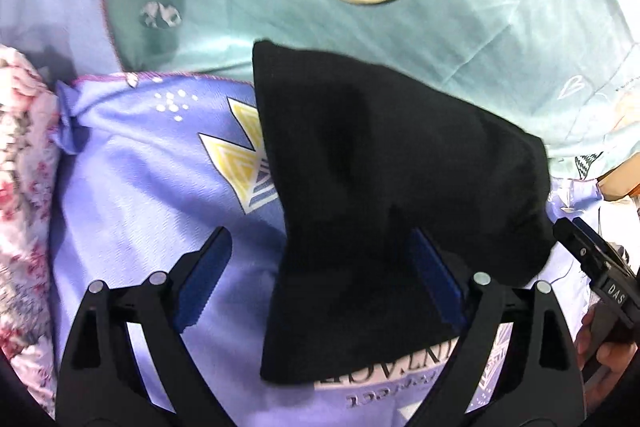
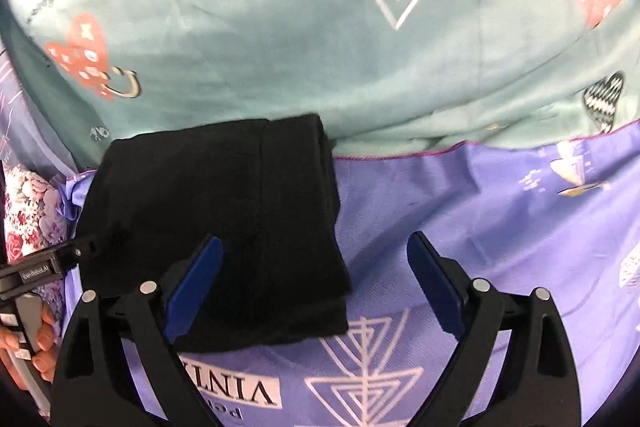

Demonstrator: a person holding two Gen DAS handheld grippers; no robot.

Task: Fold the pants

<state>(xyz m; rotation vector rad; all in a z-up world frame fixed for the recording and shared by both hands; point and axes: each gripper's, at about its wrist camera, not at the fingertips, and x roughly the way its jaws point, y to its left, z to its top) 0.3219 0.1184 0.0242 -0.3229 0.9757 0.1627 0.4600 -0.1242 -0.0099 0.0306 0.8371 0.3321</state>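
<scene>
The black pants point(image 1: 380, 187) lie folded into a thick bundle on a purple printed cloth point(image 1: 140, 207). My left gripper point(image 1: 320, 233) is open just above the bundle's near part. The cloth lies loose between its blue pads and only brushes the right one. In the right wrist view the pants point(image 2: 220, 207) sit left of centre. My right gripper point(image 2: 316, 239) is open over their right edge, with the left pad above the cloth and the right pad over bare purple cloth. Each view shows the other gripper's fingers point(image 1: 576, 243) point(image 2: 76, 251) at the bundle's side.
A teal sheet point(image 2: 280, 47) printed with hearts lies beyond the purple cloth point(image 2: 460, 195). Floral pink fabric point(image 1: 24, 187) is bunched at the left edge. A hand point(image 2: 40, 351) holds the left gripper's handle at the lower left of the right wrist view.
</scene>
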